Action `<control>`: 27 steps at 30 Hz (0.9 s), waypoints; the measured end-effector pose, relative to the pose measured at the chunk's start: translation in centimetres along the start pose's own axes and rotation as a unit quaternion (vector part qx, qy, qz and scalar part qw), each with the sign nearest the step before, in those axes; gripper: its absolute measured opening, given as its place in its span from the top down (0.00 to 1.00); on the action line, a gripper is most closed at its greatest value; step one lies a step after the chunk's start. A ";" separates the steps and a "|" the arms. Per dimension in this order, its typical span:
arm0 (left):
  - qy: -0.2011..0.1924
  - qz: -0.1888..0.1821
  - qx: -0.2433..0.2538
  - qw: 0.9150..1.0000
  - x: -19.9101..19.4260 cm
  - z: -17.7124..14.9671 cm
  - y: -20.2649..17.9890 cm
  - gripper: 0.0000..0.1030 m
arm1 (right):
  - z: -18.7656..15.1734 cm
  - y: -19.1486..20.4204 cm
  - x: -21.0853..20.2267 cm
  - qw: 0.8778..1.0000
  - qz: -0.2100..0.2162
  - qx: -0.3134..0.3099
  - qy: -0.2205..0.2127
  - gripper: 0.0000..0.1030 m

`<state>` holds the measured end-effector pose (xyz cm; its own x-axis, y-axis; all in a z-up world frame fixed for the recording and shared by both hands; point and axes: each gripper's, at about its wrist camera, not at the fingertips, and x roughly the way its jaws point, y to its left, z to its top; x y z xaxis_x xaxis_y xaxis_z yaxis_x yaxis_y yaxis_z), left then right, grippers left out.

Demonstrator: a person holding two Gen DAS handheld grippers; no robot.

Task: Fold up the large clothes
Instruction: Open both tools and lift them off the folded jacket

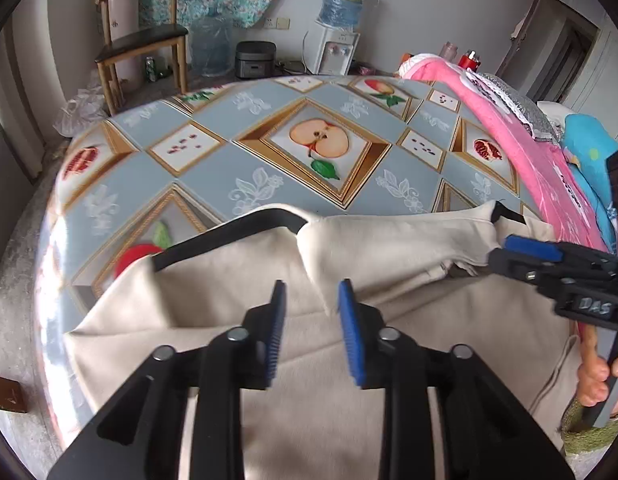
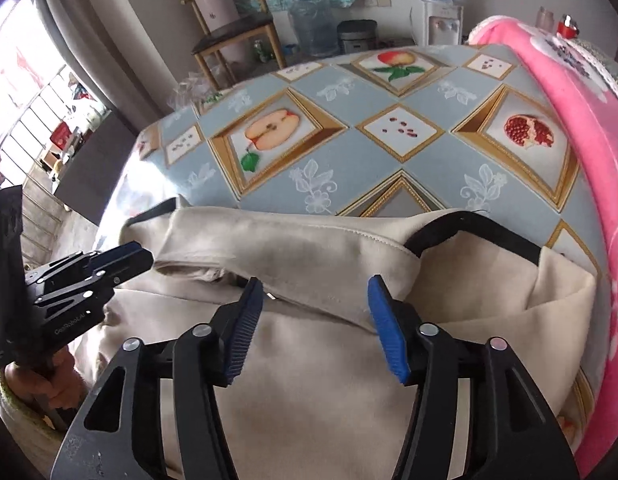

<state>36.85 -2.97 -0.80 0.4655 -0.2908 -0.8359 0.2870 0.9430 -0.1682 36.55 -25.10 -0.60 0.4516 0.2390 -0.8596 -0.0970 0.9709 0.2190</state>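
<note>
Hovering above a cream garment [image 1: 349, 360] with black trim, the left gripper [image 1: 311, 304] and right gripper [image 2: 315, 300] both stand wide open, holding nothing. Beyond them, a folded sleeve crosses the garment on a fruit-patterned tablecloth [image 1: 237, 172]. Farther right lies a pink blanket [image 2: 569, 128]. Judged risk: closing on several layers could drag the sleeve's fold loose.

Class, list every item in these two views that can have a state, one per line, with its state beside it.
Left tool: open, empty, over the garment.
Right tool: open, empty, over the garment.
Garment: cream, lying on the table, partly folded, a flap turned over.
Black trim: exposed along the far edge.
Pink blanket: bunched along the table's right side.
Table: covered by a fruit-print cloth.
Chair: upright, unoccupied.
</note>
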 end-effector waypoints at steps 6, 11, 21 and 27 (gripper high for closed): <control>-0.024 0.023 0.006 0.999 -6.9 -3.6 0.3 0.45 | -4.5 1.5 -7.6 0.999 0.002 -0.013 -0.049 0.15; -0.028 0.036 -0.015 0.999 -11.4 -8.1 1.3 0.29 | -9.8 2.1 -10.5 0.999 0.005 0.005 -0.049 0.10; -0.019 0.067 -0.034 0.997 -14.4 -16.1 1.7 0.24 | -17.3 2.9 -10.6 0.999 -0.016 0.033 -0.018 0.10; -0.028 0.077 -0.032 0.996 -15.2 -19.3 1.5 0.23 | -18.8 4.8 -9.4 1.000 -0.029 0.009 -0.004 0.10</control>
<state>14.04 6.02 1.60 0.5467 -0.1492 -0.8239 0.1558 0.9849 -0.0749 15.14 -22.38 -0.19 0.4627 0.1814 -0.8677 -0.0549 0.9828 0.1762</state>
